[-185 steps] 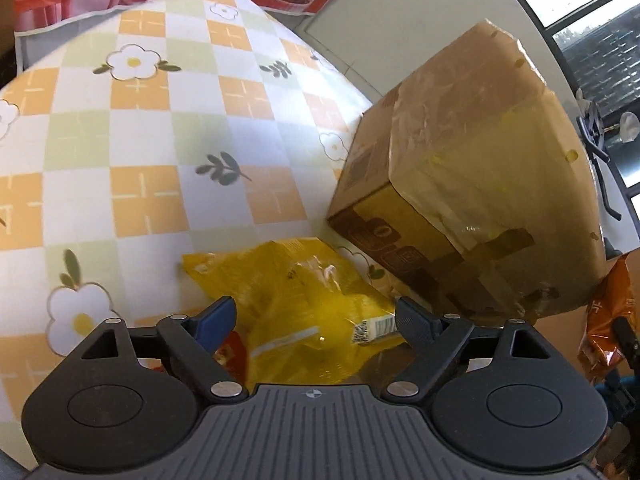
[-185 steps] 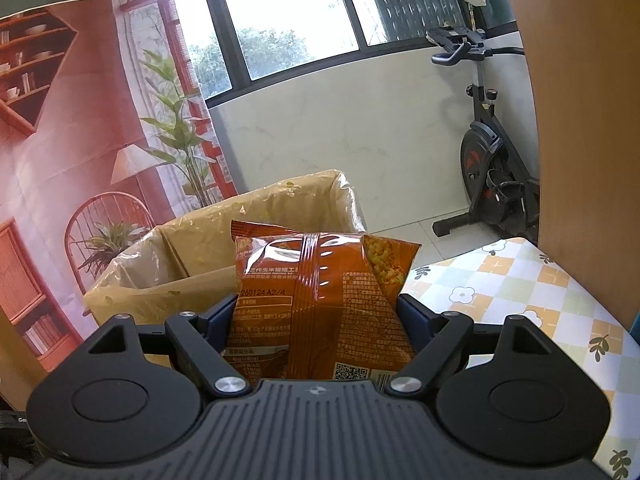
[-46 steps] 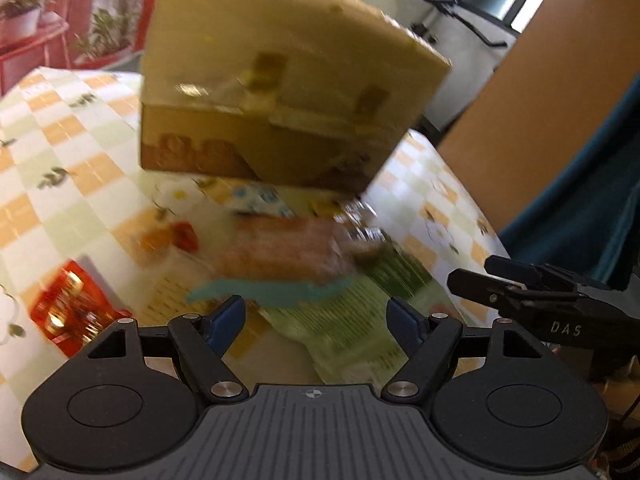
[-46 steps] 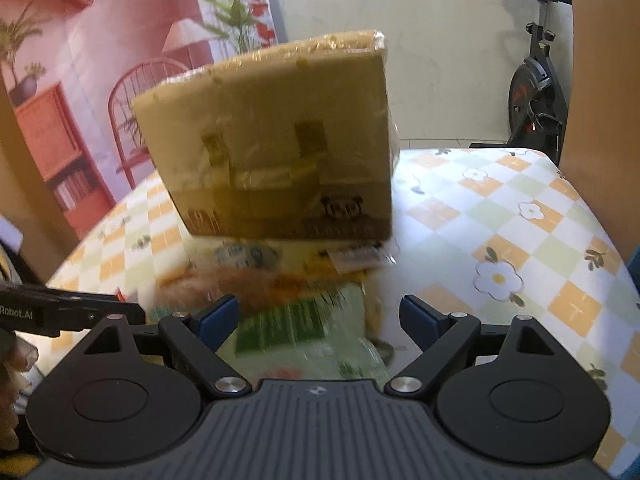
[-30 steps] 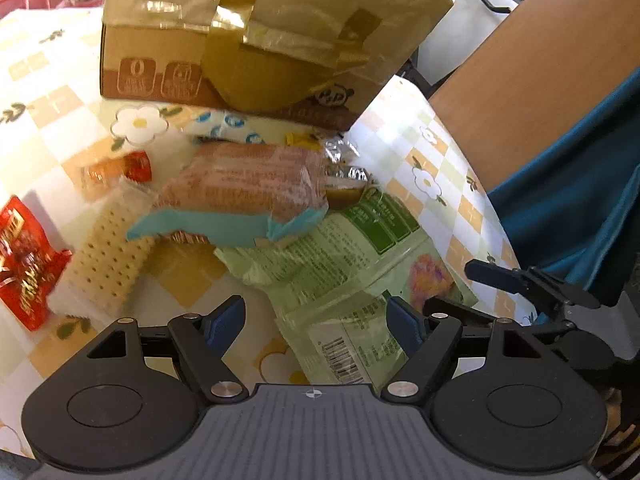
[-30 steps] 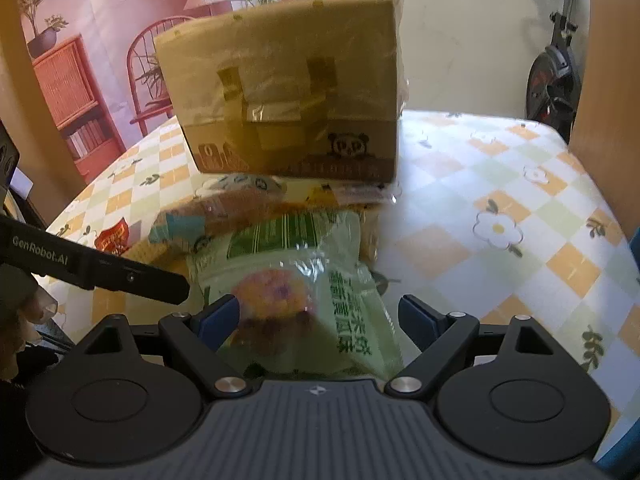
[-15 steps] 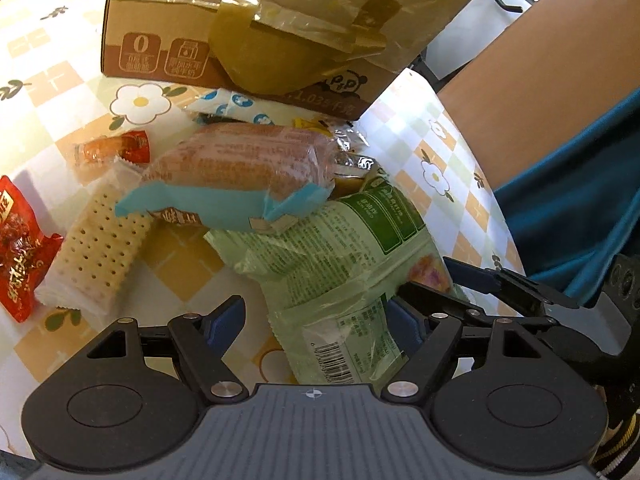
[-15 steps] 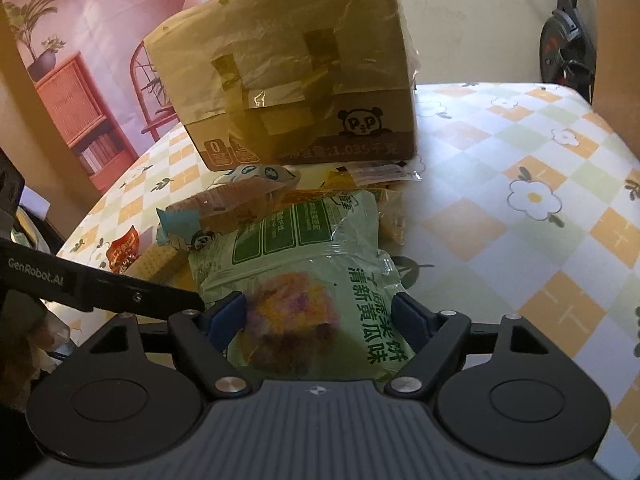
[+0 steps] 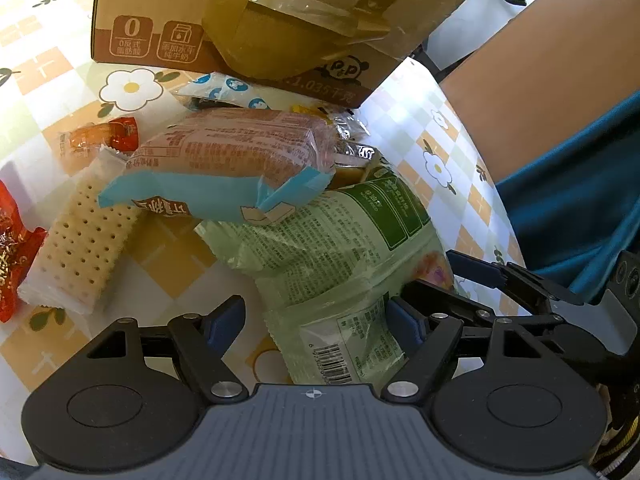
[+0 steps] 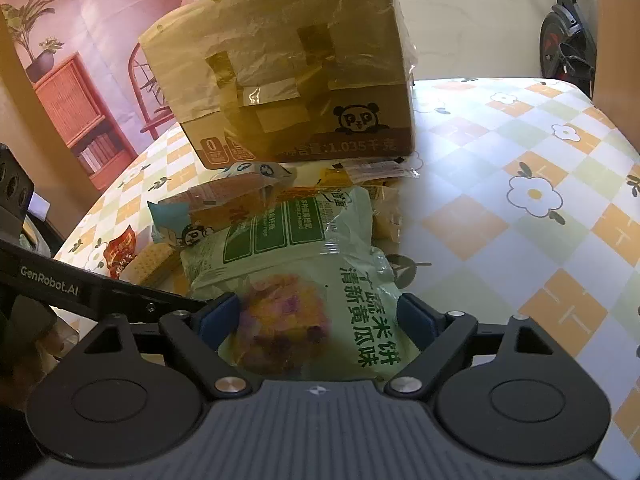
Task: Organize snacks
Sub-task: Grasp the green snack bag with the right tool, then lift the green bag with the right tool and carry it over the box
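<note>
Green plastic first: spotted the pale green snack bag (image 10: 312,248) lying on the checked, flowered tablecloth (image 10: 520,240), in front of a taped cardboard box (image 10: 280,80) and at the near edge of a heap of snacks. Found its near end lodged inside the right gripper (image 10: 318,318), with both blue pads right at the bag's sides. Noted those jaws wide apart and just lately opening. Could not tell a squeeze from a mere touch there, so left the hold unsettled.

Found the left gripper (image 9: 314,318) gaping too, gripping nothing. Saw the bag's barcoded end reaching in between its fingers, close against the right-hand pad and well clear of the other.

Saw a blue-ended cake packet (image 9: 224,168) propped on the bag's far end. Beside it, flat on the cloth, picked out a clear pack of dotted crackers (image 9: 80,252), a small orange sweet (image 9: 96,140) and, at the picture's left edge, a red wrapper (image 9: 12,248) cut off by the frame.
</note>
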A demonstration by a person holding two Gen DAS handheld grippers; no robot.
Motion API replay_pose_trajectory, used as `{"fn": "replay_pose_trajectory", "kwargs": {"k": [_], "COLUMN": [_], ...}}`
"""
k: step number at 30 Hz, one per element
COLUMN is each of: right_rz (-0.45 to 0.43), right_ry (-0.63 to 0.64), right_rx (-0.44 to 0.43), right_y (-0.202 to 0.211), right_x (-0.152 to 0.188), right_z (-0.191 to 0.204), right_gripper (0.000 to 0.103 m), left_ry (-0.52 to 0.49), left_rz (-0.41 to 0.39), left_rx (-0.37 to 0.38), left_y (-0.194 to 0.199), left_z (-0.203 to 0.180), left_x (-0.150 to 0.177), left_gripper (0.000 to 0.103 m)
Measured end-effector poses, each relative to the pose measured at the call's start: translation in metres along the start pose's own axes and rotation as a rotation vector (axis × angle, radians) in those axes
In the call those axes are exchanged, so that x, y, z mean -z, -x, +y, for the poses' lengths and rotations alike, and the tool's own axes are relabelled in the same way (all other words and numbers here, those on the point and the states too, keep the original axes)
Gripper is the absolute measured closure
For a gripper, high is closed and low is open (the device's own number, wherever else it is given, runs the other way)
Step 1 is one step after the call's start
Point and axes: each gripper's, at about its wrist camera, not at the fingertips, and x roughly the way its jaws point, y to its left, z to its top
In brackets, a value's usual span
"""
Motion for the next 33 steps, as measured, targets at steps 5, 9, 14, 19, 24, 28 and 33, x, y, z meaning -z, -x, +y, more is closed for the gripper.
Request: {"fn": "replay_pose_trajectory", "kwargs": {"k": [5,9,14,19,24,28,33], "right_rz": [0.006,0.004,0.007,0.011,0.017,0.002,-0.059], "right_ry": [-0.005,-0.035,-0.062,-0.110,-0.126,-0.139,-0.152], "right_rx": [-0.007,-0.028,-0.035,-0.056,-0.049,-0.023,0.021], "right_y": [-0.001,-0.005,-0.004,-0.001,0.010,0.024,0.049], "right_x": [-0.001,0.000,0.001,0.000,-0.002,-0.002,-0.009], "right_z": [-0.001,-0.005,-0.006,-0.009,-0.008,-0.011,-0.014], "right_gripper": [0.015,0.014,0.023,0.031,0.036,0.036,0.036], "left_ry": [0.004,-0.004,-0.048,-0.095,-0.151,-0.183,-0.237], "left_rz": [-0.002,-0.010,-0.017,-0.033,-0.032,-0.042,-0.097], "left_rx": [0.014,0.019,0.020,0.016,0.042,0.081,0.122], "left_y": [-0.004,-0.008,-0.008,-0.007,-0.006,-0.003,0.011], "left_z": [0.003,0.003,-0.003,-0.011,-0.022,-0.033,-0.057], "left_x": [-0.004,-0.008,-0.011,-0.012,-0.014,-0.018,-0.034], "left_gripper": [0.022,0.022,0.027,0.029,0.029,0.029,0.029]}}
